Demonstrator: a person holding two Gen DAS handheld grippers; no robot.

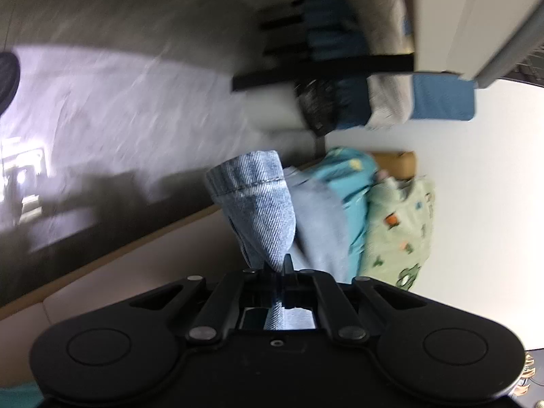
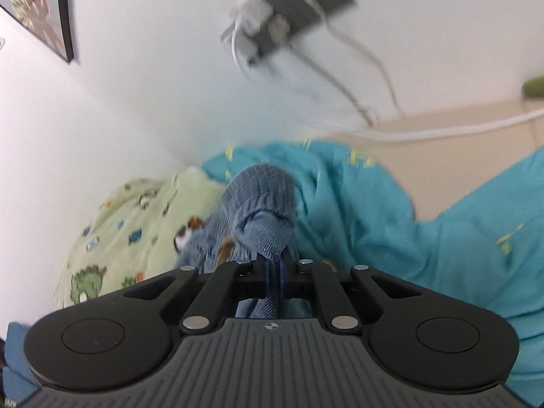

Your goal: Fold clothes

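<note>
Left wrist view: left hand-held gripper (image 1: 277, 265) clamped on a fold of light blue denim garment (image 1: 255, 204), the jaws together on the cloth; hemmed edge sticks up at 12 o'clock from the jaws. At 2 o'clock of it, one teal cloth (image 1: 353, 183) and one pale green printed cloth (image 1: 401, 224), heaped against a white wall. One brown cardboard box (image 1: 397, 163) behind the heap, contents hidden. Frame blurred; clothes hang from a dark rack (image 1: 323, 68) at 12 o'clock.

Right wrist view: right hand-held gripper (image 2: 273, 265) clamped on a bunched piece of the denim garment (image 2: 261, 200). Teal cloth (image 2: 374, 204) at 3 o'clock, green printed cloth (image 2: 136, 224) at 9 o'clock. One dark wall outlet panel (image 2: 299, 10) with white cables at 12 o'clock.
</note>
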